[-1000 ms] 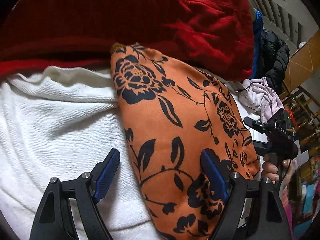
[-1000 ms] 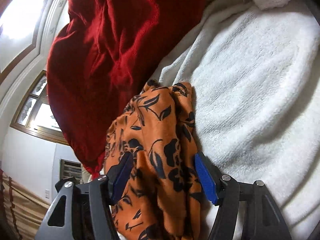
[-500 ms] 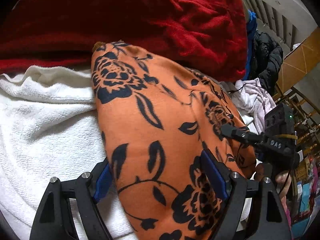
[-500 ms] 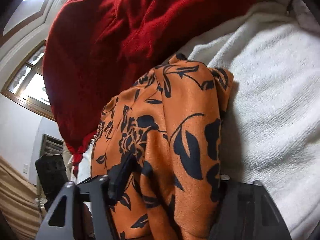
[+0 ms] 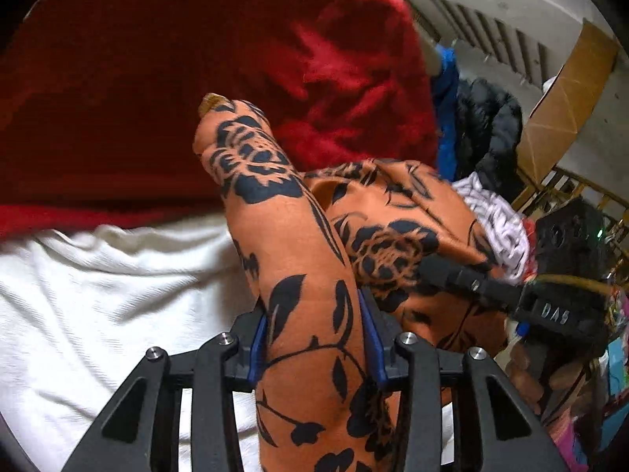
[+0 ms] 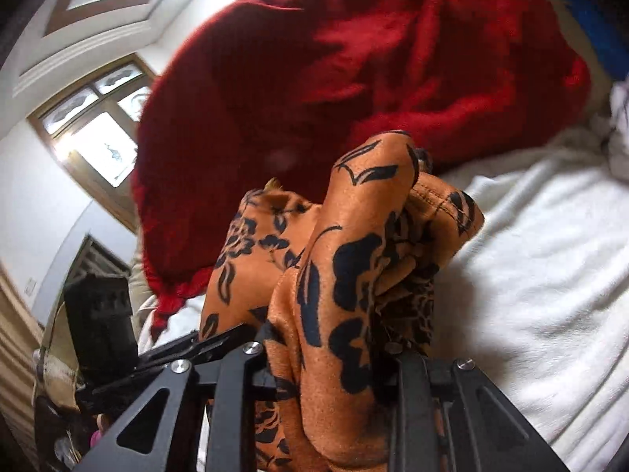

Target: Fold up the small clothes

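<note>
An orange garment with a black flower print (image 5: 302, 275) is bunched up over a white towel (image 5: 98, 306). My left gripper (image 5: 314, 338) is shut on a thick fold of it, blue pads pressing both sides. My right gripper (image 6: 334, 358) is shut on another bunch of the same garment (image 6: 354, 267), which hides its pads. The right gripper also shows in the left wrist view (image 5: 464, 283), at the cloth's right side. The garment is lifted and stretched between the two grippers.
A large red blanket (image 5: 196, 78) lies behind the garment, also seen in the right wrist view (image 6: 354, 59). A dark jacket (image 5: 491, 129) and a white-lilac cloth (image 5: 495, 220) lie at the right. A window (image 6: 94, 133) is at the left.
Both grippers closed on the orange garment, which lay flat on the towel. It is now gathered into folds and raised off the towel.
</note>
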Motion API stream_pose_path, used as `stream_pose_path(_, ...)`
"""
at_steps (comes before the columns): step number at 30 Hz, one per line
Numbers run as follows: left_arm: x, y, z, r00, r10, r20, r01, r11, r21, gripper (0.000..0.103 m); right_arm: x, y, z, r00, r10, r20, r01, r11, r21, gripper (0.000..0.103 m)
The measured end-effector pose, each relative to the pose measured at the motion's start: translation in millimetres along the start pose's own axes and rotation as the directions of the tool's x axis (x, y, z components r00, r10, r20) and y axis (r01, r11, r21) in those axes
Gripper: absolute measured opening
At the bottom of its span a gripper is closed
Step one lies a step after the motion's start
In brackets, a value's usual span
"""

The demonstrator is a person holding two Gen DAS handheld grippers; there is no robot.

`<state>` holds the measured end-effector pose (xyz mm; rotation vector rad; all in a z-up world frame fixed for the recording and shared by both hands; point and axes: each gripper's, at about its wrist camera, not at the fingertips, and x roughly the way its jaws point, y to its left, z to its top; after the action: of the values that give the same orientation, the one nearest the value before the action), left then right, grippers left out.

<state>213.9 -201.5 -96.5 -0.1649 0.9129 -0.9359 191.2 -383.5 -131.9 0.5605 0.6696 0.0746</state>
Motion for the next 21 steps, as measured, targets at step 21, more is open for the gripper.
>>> stream_pose_path(21,-63,82,-46,0.908,0.411,-0.077,-0.415,0.908,-0.047,0.066,72,69,-77,0.970,-0.118,-0.211,0.109,0.993,-0.054,0.061)
